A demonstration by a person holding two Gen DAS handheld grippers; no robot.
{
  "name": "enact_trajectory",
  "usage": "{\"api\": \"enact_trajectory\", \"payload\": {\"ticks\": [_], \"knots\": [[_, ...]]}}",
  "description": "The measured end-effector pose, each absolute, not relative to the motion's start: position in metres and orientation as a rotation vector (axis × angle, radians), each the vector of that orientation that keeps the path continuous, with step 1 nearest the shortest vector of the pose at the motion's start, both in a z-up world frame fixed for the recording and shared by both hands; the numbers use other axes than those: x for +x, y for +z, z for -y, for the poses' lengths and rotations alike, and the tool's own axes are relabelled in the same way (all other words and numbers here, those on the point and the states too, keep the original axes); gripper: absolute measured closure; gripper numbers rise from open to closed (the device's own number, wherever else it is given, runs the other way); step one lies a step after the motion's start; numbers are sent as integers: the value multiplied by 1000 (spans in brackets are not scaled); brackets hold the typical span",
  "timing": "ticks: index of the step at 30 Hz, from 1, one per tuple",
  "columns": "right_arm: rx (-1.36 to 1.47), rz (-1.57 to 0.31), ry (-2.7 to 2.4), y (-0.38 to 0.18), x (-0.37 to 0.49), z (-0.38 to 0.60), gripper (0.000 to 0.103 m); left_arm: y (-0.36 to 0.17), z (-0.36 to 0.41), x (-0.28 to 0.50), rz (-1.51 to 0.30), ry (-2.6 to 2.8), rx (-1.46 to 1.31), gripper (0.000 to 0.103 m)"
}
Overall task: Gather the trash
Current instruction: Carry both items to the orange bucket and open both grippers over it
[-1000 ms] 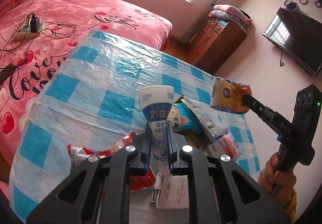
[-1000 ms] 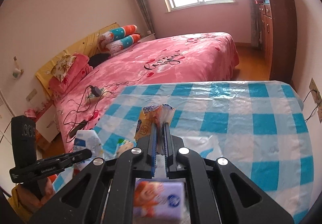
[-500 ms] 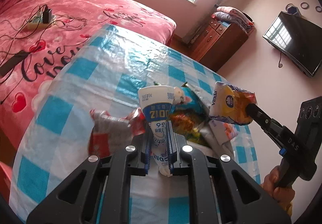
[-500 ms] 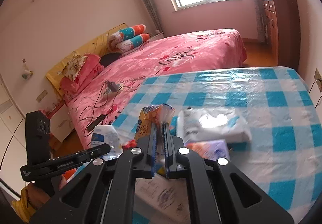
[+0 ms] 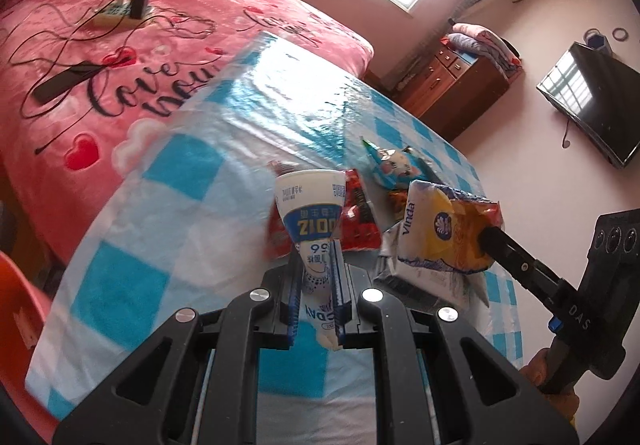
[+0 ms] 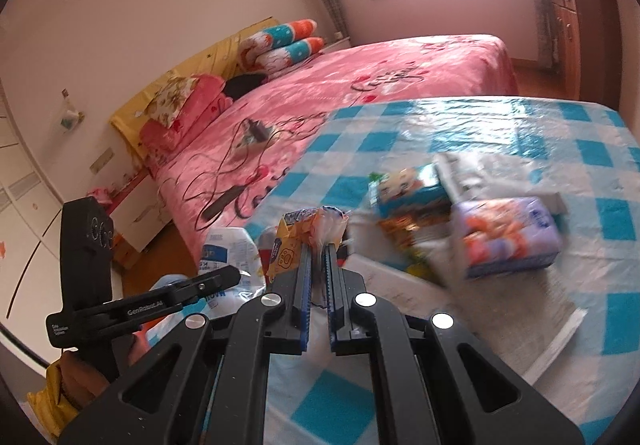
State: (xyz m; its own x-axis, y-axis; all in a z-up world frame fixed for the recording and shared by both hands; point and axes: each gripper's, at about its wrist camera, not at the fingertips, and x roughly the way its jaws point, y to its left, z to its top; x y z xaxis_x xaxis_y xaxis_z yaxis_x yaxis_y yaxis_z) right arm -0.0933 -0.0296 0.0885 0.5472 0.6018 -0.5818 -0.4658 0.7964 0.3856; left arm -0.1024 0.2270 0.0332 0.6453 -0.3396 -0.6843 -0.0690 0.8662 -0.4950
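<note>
Trash: crinkled white-and-blue pouch (image 5: 310,213), flared at top, pinched in left gripper (image 5: 316,265) above glossy blue-checked tablecloth (image 5: 152,245); yellow tissue packet (image 5: 444,229) clamped in right gripper (image 6: 316,249). Only in right view: soft purple tissue pack (image 6: 508,237), blurred, lying on cloth.

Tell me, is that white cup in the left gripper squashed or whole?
Squashed. The cup flares wide at its rim, but the left gripper pinches its lower end flat.
</note>
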Motion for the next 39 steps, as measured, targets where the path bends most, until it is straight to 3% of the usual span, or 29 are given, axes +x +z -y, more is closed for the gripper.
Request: {"api": "enact_trajectory", "payload": {"ticks": [26, 39], "knots": [[60, -914, 979, 68, -147, -138, 96, 28, -356, -218, -811, 90, -591, 88], [-86, -980, 1174, 42, -184, -246, 93, -17, -431, -278, -850, 305, -665, 88]]}}
